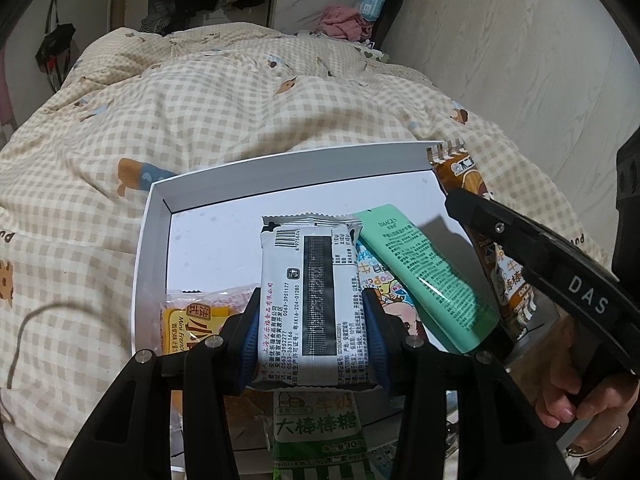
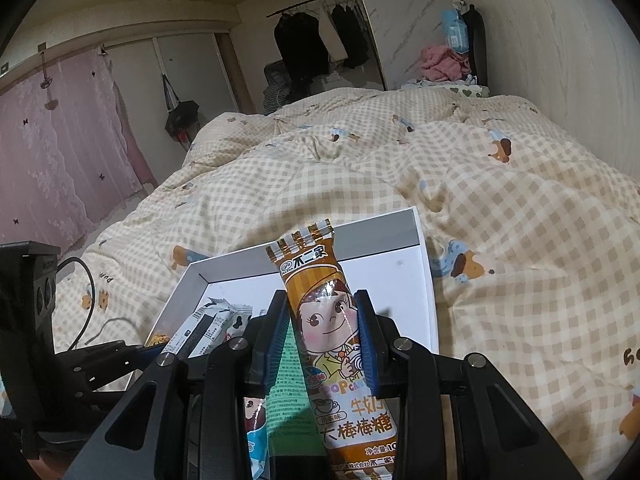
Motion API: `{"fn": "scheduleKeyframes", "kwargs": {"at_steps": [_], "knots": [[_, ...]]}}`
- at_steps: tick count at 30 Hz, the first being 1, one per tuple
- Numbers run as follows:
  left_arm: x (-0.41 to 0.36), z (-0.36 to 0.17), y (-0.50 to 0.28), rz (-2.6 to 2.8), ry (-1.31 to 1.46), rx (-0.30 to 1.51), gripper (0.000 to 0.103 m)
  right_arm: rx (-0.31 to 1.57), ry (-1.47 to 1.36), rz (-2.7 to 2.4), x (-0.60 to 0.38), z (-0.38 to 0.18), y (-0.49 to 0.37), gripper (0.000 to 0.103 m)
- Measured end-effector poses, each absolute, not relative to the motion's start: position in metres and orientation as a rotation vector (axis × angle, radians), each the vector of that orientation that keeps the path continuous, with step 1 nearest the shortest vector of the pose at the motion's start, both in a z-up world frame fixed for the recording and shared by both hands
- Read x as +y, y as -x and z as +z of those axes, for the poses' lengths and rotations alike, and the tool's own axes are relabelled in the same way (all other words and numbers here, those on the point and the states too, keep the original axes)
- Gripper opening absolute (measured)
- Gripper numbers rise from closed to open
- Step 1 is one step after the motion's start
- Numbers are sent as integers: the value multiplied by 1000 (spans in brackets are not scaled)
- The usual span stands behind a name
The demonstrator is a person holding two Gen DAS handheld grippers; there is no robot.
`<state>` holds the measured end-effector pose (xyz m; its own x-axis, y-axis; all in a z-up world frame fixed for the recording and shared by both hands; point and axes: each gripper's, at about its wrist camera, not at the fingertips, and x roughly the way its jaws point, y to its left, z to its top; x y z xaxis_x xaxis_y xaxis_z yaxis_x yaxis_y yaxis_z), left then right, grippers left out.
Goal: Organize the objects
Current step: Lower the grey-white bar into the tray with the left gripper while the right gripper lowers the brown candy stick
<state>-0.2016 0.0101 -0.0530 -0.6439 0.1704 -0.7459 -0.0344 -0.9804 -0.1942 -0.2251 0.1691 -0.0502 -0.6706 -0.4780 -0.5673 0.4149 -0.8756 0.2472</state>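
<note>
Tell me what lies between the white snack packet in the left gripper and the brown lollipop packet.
The mint-green tube, slanted in the white box, lies between the white packet and the brown lollipop packet, as the left wrist view shows.

Looked forward and down from the left wrist, close above a shallow white cardboard tray point(image 1: 152, 216); from the right wrist, lower and flatter; shared that tray point(image 2: 424, 264) and checked beige quilt point(image 1: 240, 100)

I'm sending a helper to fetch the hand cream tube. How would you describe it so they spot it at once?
On the checked quilt lies a shallow white box. Inside, right of the white packet, lies the mint-green tube: the only smooth, plain-coloured item among printed snack wrappers.
</note>
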Motion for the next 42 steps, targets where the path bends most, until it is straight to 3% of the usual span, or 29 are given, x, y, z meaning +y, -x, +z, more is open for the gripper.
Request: {"fn": "scheduleKeyframes", "kwargs": {"at_steps": [25, 36, 42], "knots": [[7, -61, 231, 2789, 1204, -197, 49, -90, -890, -2511, 163, -61, 233, 33], [-8, -68, 247, 2816, 1190, -404, 50, -95, -894, -2511, 162, -62, 235, 33], [0, -71, 250, 2800, 1231, -325, 57, -80, -895, -2512, 161, -62, 234, 34]]}}
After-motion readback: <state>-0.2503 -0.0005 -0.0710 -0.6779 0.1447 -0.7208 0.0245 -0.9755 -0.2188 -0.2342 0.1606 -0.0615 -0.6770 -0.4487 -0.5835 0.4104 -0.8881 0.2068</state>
